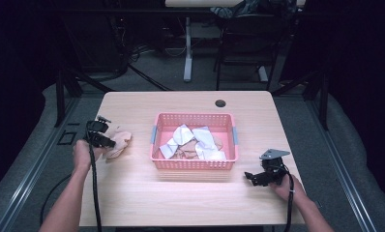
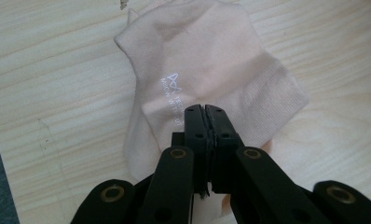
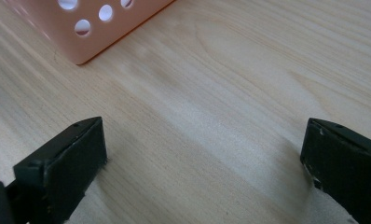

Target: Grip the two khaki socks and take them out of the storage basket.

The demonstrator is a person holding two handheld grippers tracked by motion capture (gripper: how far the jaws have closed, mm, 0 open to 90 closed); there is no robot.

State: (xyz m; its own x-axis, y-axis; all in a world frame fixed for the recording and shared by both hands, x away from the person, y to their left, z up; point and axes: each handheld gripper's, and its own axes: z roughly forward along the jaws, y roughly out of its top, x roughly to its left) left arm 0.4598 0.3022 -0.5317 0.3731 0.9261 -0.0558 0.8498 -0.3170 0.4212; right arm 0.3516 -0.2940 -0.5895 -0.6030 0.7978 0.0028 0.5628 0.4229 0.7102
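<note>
A beige ankle sock [image 2: 207,60] with small white lettering lies on the wooden table [image 1: 190,198], left of the pink basket [image 1: 194,164]. My left gripper [image 1: 109,142] is over the sock [image 1: 119,144]; its jaws are pressed together on the fabric, and the tips [image 2: 205,111] cover the sock's middle. My right gripper [image 1: 249,176] hovers low over bare table by the basket's front right corner, jaws wide apart with nothing between them [image 3: 202,154]. A corner of the basket [image 3: 95,28] shows at the upper left of the right gripper view.
Several white and beige socks [image 1: 195,142] lie piled inside the basket. A round cable hole [image 1: 220,103] sits near the table's far edge. Chairs and desk legs [image 1: 187,53] stand beyond the table. Bare wood stretches along the front.
</note>
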